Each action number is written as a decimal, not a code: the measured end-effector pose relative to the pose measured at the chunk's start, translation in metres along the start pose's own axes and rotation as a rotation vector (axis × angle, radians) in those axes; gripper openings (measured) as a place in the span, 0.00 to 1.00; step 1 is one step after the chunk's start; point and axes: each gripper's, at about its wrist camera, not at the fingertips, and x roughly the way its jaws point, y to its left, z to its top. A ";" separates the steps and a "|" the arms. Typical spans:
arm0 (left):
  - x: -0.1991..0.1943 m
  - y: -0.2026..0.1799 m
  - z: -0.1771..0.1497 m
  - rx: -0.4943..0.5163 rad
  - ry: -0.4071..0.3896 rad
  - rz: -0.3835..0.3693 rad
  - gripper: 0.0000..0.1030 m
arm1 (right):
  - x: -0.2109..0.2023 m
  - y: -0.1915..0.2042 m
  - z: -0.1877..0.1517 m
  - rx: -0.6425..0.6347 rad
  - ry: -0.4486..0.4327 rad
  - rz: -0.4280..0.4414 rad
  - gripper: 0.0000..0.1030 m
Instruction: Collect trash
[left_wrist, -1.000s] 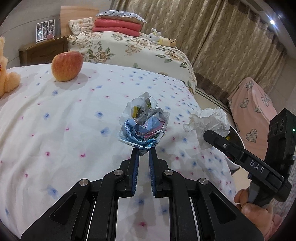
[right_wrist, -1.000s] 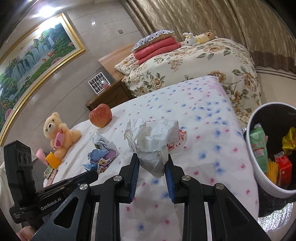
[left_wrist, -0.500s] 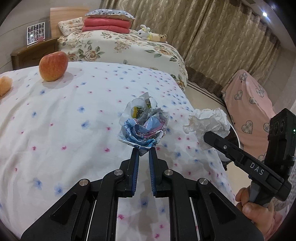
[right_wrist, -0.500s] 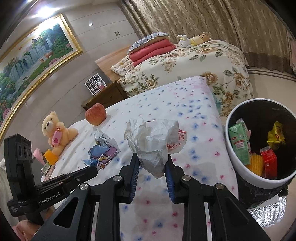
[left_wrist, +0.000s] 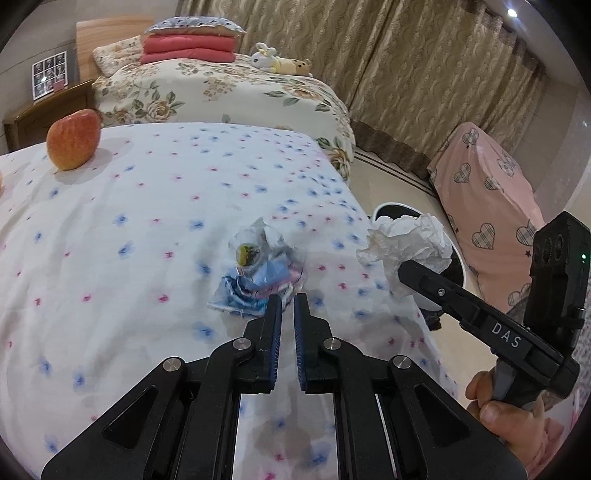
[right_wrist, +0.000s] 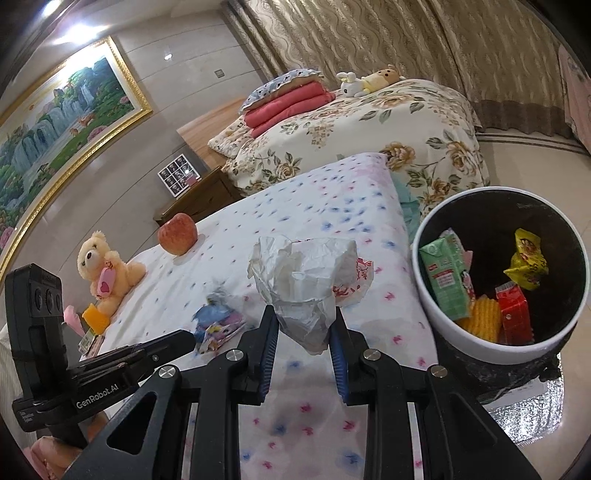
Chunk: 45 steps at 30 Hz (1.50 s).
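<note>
My left gripper (left_wrist: 288, 301) is closing its jaws to a narrow slit, and nothing shows between the pads. A crumpled blue and pink wrapper (left_wrist: 258, 275) is blurred just beyond the tips, off to their left and partly behind the left finger. In the right wrist view this wrapper (right_wrist: 218, 321) sits low over the flowered sheet, beside the left gripper's tip (right_wrist: 186, 338). My right gripper (right_wrist: 303, 317) is shut on a crumpled white tissue (right_wrist: 303, 284), held above the sheet near the bed's edge. The white-rimmed bin (right_wrist: 424, 295) stands on the floor to the right and holds cartons and packets.
A red and white wrapper (right_wrist: 360, 280) lies on the sheet behind the tissue. An apple (left_wrist: 74, 138) and a teddy bear (right_wrist: 103, 269) rest farther back on the bed. A floral bed (left_wrist: 221, 88) stands behind, and a pink heart-patterned cover (left_wrist: 487, 206) beyond the bin.
Both grippers have moved along the bed towards its edge and the bin, which is now fully in the right view. The blue wrapper has dropped left and down from the left fingertips.
</note>
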 end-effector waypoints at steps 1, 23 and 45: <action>0.001 -0.001 0.000 0.001 0.001 0.000 0.06 | 0.000 -0.001 0.000 0.002 0.001 -0.002 0.26; 0.028 0.006 -0.003 0.051 0.013 0.098 0.48 | -0.005 -0.016 -0.003 0.038 0.005 -0.012 0.26; 0.017 0.033 -0.006 -0.009 0.026 0.059 0.73 | -0.004 -0.019 -0.008 0.052 0.010 -0.005 0.26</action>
